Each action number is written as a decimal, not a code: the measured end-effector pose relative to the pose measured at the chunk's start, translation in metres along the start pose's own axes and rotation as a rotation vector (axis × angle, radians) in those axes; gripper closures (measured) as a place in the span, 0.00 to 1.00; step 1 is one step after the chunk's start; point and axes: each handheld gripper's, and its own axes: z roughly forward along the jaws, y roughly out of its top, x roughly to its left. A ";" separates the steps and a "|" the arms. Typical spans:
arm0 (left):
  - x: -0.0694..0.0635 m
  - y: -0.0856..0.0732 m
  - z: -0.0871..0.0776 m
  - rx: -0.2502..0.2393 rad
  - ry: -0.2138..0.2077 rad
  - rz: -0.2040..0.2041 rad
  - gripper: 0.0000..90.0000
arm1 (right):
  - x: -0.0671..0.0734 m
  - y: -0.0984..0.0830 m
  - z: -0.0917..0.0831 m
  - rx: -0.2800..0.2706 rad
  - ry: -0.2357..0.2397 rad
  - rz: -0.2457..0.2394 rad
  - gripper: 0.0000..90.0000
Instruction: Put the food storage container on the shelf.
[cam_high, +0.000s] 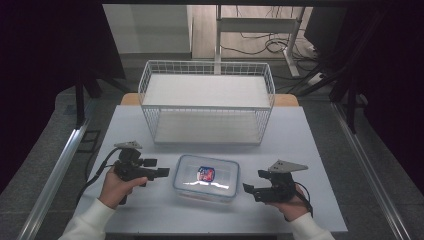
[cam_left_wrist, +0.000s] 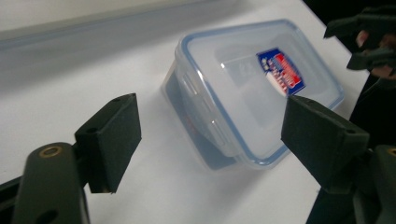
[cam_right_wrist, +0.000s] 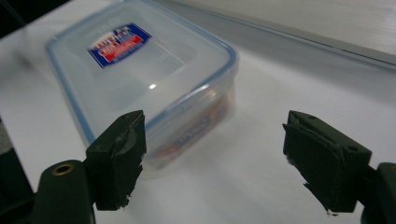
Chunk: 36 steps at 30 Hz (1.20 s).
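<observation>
Two open tongs (cam_high: 162, 173) (cam_high: 248, 188), one box (cam_high: 206, 177)

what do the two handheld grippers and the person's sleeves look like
Both the left gripper and the right gripper are black, each topped by a grey three-cornered plate, with blocky black jaws on arms with brass-ringed holes. A black cable trails from each. The sleeves are white.

glossy clear plastic box (cam_high: 206, 177), matt white table (cam_high: 300, 150).
</observation>
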 end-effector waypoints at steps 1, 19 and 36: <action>0.000 0.000 0.000 0.000 0.000 0.000 0.21 | 0.000 0.000 0.000 0.000 0.000 0.000 0.24; 0.008 0.006 0.030 0.034 -0.118 -0.064 0.17 | 0.005 0.006 0.008 -0.007 0.076 0.105 0.20; 0.021 0.004 0.070 0.115 -0.211 -0.123 0.18 | 0.001 0.008 0.038 0.043 0.168 0.273 0.11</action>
